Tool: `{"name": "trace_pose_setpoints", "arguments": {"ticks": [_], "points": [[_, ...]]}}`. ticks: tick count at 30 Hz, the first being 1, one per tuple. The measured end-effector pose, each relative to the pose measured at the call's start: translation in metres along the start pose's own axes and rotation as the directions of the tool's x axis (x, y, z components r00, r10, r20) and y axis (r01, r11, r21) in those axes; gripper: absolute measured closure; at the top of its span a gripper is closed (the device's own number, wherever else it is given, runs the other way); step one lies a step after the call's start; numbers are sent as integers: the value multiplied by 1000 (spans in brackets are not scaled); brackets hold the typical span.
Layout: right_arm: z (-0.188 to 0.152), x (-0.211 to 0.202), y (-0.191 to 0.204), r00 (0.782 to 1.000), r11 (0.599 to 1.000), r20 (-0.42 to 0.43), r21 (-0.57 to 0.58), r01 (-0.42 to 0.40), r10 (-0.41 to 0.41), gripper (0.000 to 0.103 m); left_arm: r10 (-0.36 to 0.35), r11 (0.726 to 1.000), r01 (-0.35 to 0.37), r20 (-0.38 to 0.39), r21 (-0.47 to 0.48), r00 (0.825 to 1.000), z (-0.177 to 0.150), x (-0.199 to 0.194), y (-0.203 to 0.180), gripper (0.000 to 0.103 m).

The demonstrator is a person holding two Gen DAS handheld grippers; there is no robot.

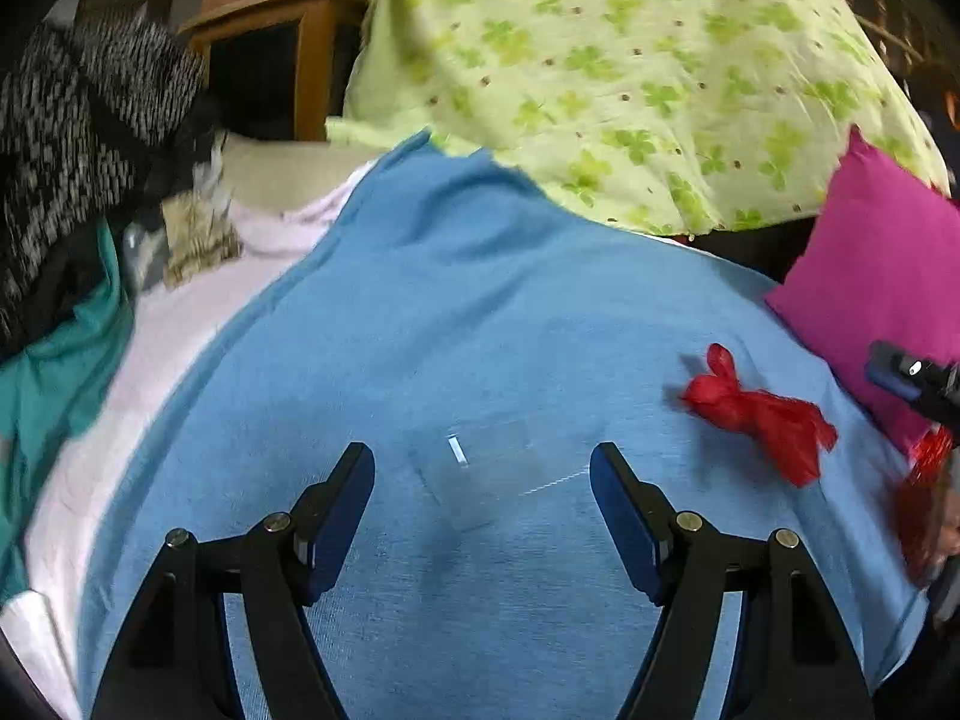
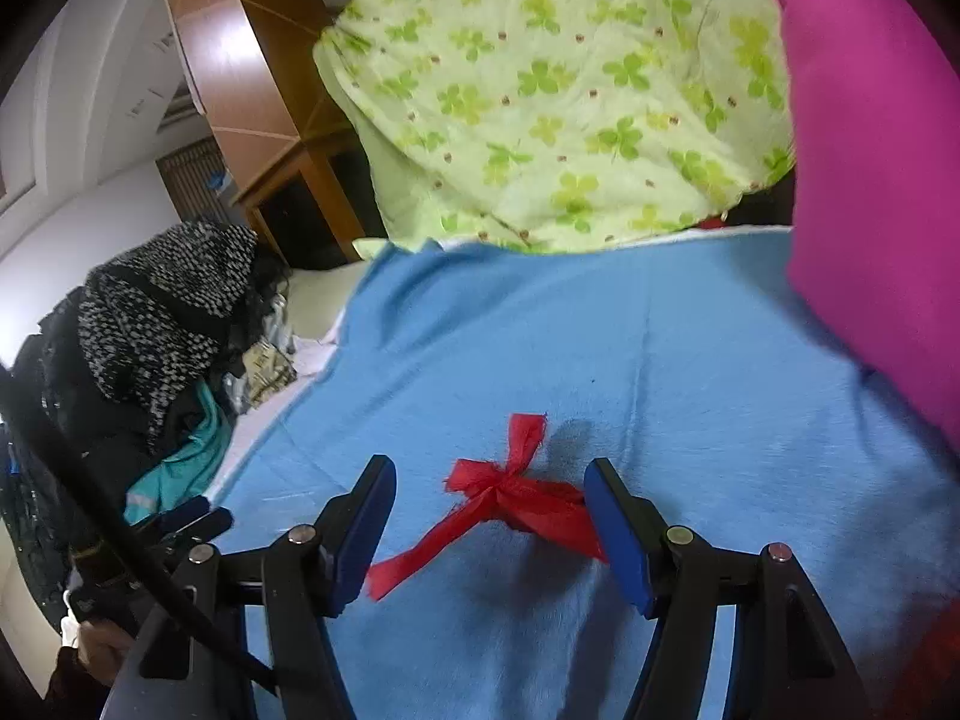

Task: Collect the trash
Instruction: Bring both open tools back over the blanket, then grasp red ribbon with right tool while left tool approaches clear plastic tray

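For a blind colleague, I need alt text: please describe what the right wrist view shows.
The open right tongs frame a crumpled red plastic scrap lying on a blue blanket, not gripped. Behind lie a green clover-print quilt and a magenta pillow at right. Dark clothes are piled at left.

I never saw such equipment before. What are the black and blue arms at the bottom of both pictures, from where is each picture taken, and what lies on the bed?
There is no robot: a person holds a two-fingered claw in each hand, with a camera on each looking along its fingers. One picture is from the left claw, the other from the right claw. Both are open and hold nothing. On the blue blanket lies a red plastic bag, knotted, between the right claw's fingers but not yet gripped. A clear plastic wrapper lies before the left claw. Behind are a green clover-print quilt and a pink pillow.
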State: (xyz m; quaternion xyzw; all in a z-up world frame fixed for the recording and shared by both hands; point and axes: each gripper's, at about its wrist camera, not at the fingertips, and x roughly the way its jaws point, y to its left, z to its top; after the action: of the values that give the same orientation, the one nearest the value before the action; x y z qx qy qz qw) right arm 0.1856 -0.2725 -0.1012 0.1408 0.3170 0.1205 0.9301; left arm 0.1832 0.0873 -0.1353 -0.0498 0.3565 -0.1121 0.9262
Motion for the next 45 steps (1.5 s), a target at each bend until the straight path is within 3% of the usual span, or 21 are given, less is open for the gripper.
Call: {"name": "trace_pose_setpoints", "arguments": {"ticks": [2,8,13,18,21,24,33,40,45], "points": [[-1,15,-4,1000,1000,-15,-6,3,-4,34,9,1000,-9,-15,-1,1000,-1,10,4,28],[6,55,-8,998,1000,-55,-30,1,-3,34,-54,996,53,9,66,999,9,23,0,27],[8,83,-17,995,1000,-96,-12,-10,9,34,-128,992,128,-17,-17,992,17,36,9,26],[7,109,-23,990,1000,-141,3,-22,22,34,-143,987,137,-63,-79,988,16,54,8,26],[2,121,-21,982,999,-186,1,-42,42,34,-139,989,135,-94,-56,986,13,60,-2,26],[-6,132,-12,972,998,-235,-61,-23,8,35,-125,992,124,-114,-10,986,9,62,-12,26],[-17,134,1,962,983,-258,-175,47,-92,49,-133,990,139,-175,21,976,-4,64,-18,26],[-19,128,4,961,985,-256,-161,61,-101,52,-213,974,220,-107,57,971,-2,45,-29,26],[-21,121,4,956,989,-277,-134,65,-100,52,-327,940,336,-119,67,938,-3,39,-45,26]]}}
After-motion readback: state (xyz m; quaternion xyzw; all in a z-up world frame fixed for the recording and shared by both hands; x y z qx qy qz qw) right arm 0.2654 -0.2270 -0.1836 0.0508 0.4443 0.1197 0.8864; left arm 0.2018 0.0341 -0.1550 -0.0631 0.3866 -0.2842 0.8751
